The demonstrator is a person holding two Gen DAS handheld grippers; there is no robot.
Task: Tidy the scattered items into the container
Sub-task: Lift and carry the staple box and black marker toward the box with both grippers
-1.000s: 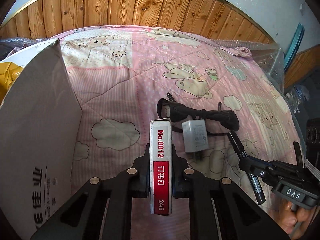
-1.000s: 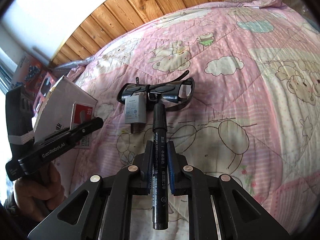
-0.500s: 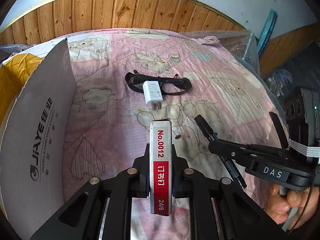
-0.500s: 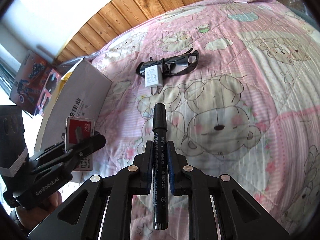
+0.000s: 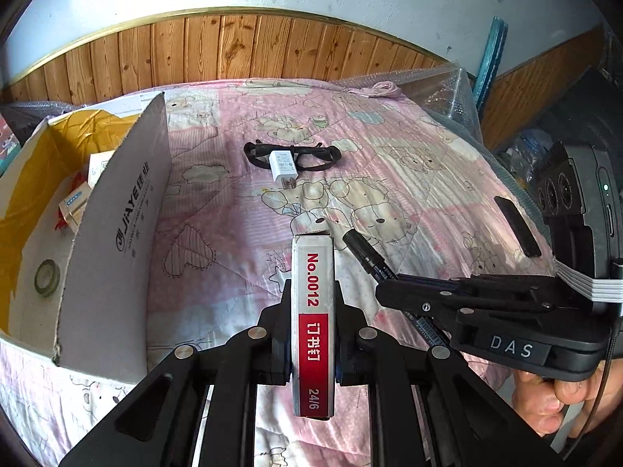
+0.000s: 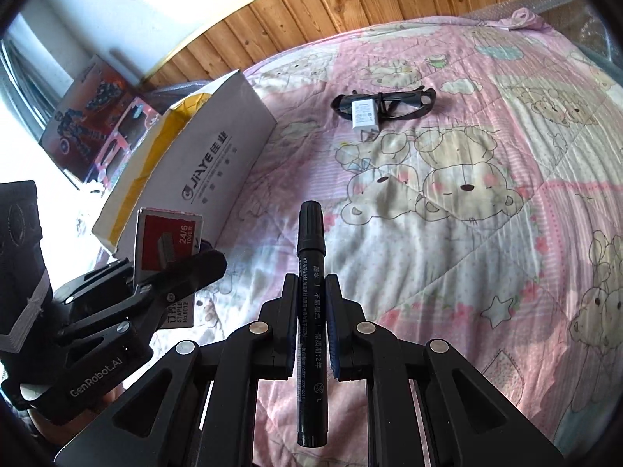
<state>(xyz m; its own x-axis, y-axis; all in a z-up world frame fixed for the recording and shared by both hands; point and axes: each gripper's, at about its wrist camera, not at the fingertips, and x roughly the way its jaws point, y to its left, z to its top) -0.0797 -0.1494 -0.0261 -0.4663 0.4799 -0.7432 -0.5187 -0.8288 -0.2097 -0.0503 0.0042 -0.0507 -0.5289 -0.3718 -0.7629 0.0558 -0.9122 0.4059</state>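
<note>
My left gripper (image 5: 312, 307) is shut on a red-and-white staple box (image 5: 313, 311), held above the pink quilt to the right of the cardboard box (image 5: 117, 233). My right gripper (image 6: 311, 292) is shut on a black marker (image 6: 310, 272), which points forward over the quilt. In the left wrist view the marker (image 5: 368, 255) and right gripper (image 5: 389, 292) sit just right of the staple box. Farther off on the quilt, a white charger (image 5: 283, 163) rests on black glasses (image 5: 311, 154). The open cardboard box holds a tape roll (image 5: 46, 278) and small packets (image 5: 76, 202).
A wooden wall panel (image 5: 233, 46) runs behind the bed. Bubble wrap (image 5: 440, 89) lies at the bed's far right corner. Toy boxes (image 6: 97, 116) stand past the cardboard box. A hand (image 5: 553, 401) holds the right gripper's handle. Open quilt (image 6: 467, 233) lies between the grippers and the glasses.
Both grippers have lifted and pulled back from the charger and glasses, each keeping its item. The left view has swung so the cardboard box's open inside now shows.
</note>
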